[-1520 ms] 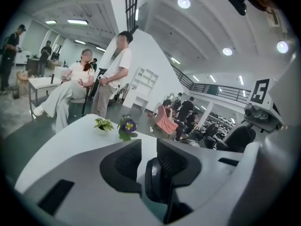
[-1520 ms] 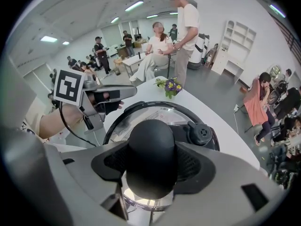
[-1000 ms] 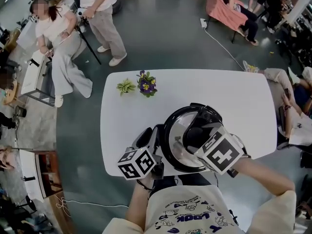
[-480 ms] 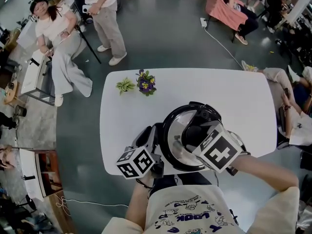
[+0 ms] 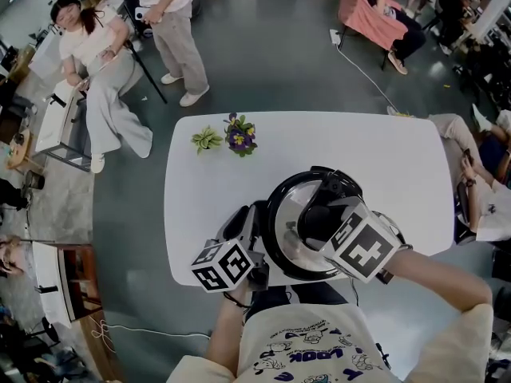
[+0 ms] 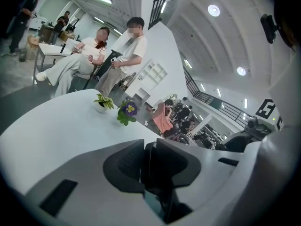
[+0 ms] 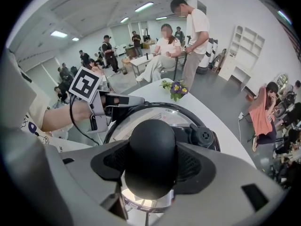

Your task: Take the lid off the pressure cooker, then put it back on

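My right gripper (image 7: 153,160) is clenched on the round black knob (image 7: 153,147) at the middle of the lid (image 7: 129,125), one jaw pressed against each side of the ball. The lid lies on the pressure cooker (image 5: 272,214), its shiny steel face ringed by the cooker's black rim; I cannot tell whether it is locked or only resting there. Just beyond the knob, a dark round valve (image 7: 205,136) stands on the black bar that crosses the lid. My left gripper (image 6: 149,154) is at the cooker's left side, and its jaws are squeezed nearly together on a thin dark side handle (image 6: 150,171) that stands edge-on between them. From my right gripper view I see that left gripper reaching in to the rim, its marker cube (image 7: 86,84) turned upward. The cooker stands on the white table (image 5: 383,158), close to the edge nearest me and a little right of the middle. At the far left part of the table, well apart from the cooker, are a small green plant (image 5: 206,141) and, just beside it, a purple flower (image 5: 240,136). Beyond the table, a person in white (image 5: 100,62) sits on a chair and another person (image 5: 172,22) stands beside them.
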`<state>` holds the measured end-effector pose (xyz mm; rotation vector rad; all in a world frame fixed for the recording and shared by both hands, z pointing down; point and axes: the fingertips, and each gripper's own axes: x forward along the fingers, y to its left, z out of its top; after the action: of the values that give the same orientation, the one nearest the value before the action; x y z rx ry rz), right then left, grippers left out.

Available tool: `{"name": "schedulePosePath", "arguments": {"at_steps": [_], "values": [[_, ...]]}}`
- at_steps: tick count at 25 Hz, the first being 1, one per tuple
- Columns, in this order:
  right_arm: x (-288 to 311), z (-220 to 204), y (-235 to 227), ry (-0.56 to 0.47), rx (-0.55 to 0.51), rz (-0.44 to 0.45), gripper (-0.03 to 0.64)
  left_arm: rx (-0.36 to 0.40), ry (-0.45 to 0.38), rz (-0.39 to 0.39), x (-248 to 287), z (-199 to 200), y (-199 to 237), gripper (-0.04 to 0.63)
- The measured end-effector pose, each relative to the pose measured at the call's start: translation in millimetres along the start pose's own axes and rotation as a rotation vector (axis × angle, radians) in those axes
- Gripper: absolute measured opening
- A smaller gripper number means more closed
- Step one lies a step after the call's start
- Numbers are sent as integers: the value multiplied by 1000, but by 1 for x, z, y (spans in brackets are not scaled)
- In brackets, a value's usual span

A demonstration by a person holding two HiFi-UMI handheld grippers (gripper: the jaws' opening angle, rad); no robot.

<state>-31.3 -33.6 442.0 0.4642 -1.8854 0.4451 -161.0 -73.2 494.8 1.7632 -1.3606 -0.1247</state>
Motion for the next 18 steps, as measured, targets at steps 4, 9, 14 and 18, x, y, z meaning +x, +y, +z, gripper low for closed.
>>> {"name": "schedulePosePath", "arguments": {"at_steps": [4, 9, 14, 18], "values": [[-1, 1, 1, 2, -31, 13, 302, -1, -1, -1, -1, 0, 0, 92], [-3, 0, 2, 11, -61, 29, 307, -6, -6, 0, -2, 1, -2, 92], [-2, -1, 4, 28, -154, 57, 307, -5, -5, 1, -1, 1, -2, 92], [-2, -1, 5, 34, -185, 65, 308, -1, -6, 1, -1, 1, -2, 94]]}}
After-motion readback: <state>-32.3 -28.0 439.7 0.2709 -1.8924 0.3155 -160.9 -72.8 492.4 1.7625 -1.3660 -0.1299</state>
